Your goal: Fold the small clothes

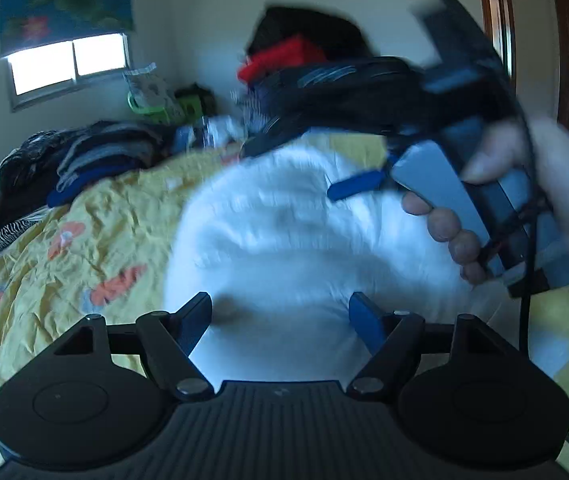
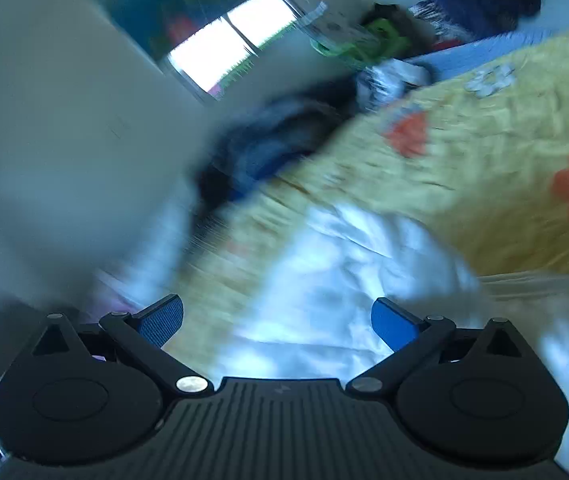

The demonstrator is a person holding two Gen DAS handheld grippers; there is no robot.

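White small garment, crumpled on yellow floral bedspread, directly ahead of both claws. Left claw: spread wide, empty, just short of cloth. Right claw: spread wide, empty, over same garment; both views blurred. Dark clothes heap near window. Risk: pinching bedspread along with garment, or catching one layer only, given bunched fabric.

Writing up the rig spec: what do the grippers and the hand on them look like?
Both grippers, left and right, match: black ribbed body, two round black discs, black linkage arms with silver pivot pins, blue finger pads. From the left camera, the right unit shows a grey handle, black cable, gripped by a bare hand with a dark sleeve.
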